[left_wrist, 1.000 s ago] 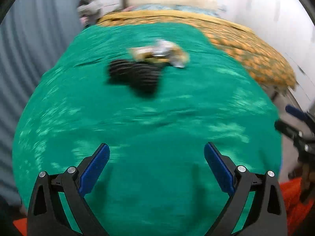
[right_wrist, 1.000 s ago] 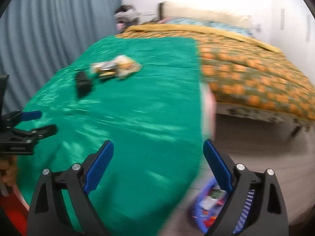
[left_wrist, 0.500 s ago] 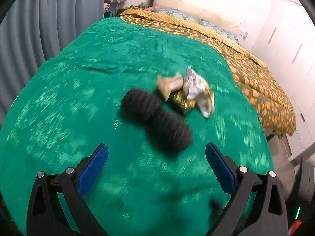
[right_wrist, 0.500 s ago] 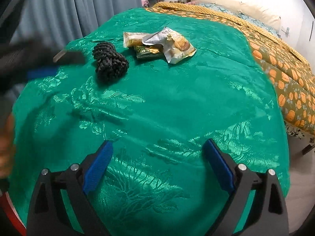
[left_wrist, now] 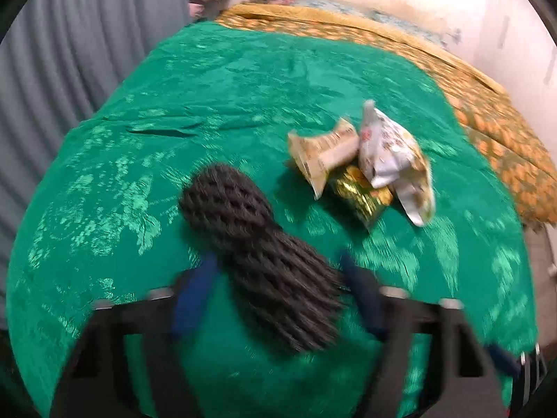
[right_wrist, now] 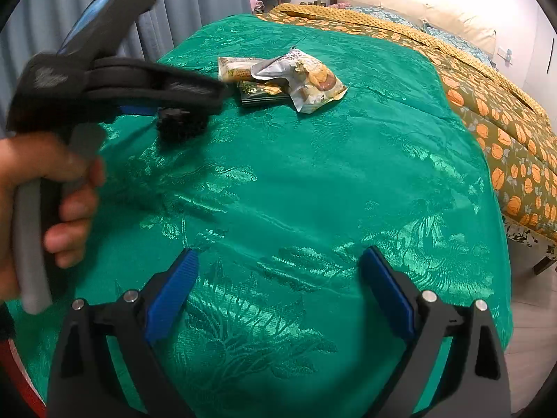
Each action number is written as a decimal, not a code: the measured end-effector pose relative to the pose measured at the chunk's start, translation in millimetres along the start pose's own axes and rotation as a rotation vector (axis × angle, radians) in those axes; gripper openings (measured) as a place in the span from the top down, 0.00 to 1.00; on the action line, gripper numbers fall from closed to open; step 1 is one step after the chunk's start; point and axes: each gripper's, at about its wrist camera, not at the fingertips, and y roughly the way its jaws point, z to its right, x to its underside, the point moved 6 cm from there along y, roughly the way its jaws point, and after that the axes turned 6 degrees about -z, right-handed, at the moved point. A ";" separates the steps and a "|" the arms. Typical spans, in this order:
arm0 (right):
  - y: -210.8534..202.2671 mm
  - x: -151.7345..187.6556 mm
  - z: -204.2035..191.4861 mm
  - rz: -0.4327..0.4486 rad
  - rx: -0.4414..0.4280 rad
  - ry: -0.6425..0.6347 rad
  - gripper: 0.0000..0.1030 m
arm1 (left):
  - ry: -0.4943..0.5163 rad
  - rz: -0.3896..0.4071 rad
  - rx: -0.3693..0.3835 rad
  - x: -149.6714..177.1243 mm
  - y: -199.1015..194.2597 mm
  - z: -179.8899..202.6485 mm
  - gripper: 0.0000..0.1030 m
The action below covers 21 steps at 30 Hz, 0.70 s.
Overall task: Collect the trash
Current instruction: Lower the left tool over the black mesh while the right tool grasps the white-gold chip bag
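Fingers of my left gripper (left_wrist: 278, 285) stand apart, one on either side of the black foam mesh sleeve (left_wrist: 257, 254), low in the centre of the left wrist view; blur hides whether the pads touch it, and I judge I am lining up to grab it first. The sleeve lies flat on the green patterned satin bedspread (left_wrist: 209, 80), its long axis running from upper left to lower right, the rounder end pointing away from me.

Right of it, in a small overlapping heap, sit the beige crumpled snack wrapper (left_wrist: 323, 153), the gold foil packet (left_wrist: 362, 195) partly under the others, and the white torn-open snack bag (left_wrist: 393, 160); gathered so, they should be quick follow-up picks.

My right gripper (right_wrist: 278, 278) hangs wide open over bare bedspread at the bottom of its own view, holding nothing, probably waiting.
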 end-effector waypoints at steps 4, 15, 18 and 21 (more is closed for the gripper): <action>-2.1 0.3 1.2 0.002 0.002 0.003 0.10 | 0.129 0.017 0.042 19.7 -28.0 -12.0 0.51; -3.5 1.2 1.8 0.003 0.008 0.004 0.10 | 0.238 -0.030 0.168 86.5 -46.1 -28.4 0.21; -3.0 1.4 2.3 0.004 0.008 0.004 0.10 | 0.206 -0.010 0.161 84.9 -42.5 -27.2 0.14; -3.7 1.8 2.5 0.004 0.003 0.008 0.10 | 0.211 0.003 0.131 80.5 -36.5 -25.7 0.12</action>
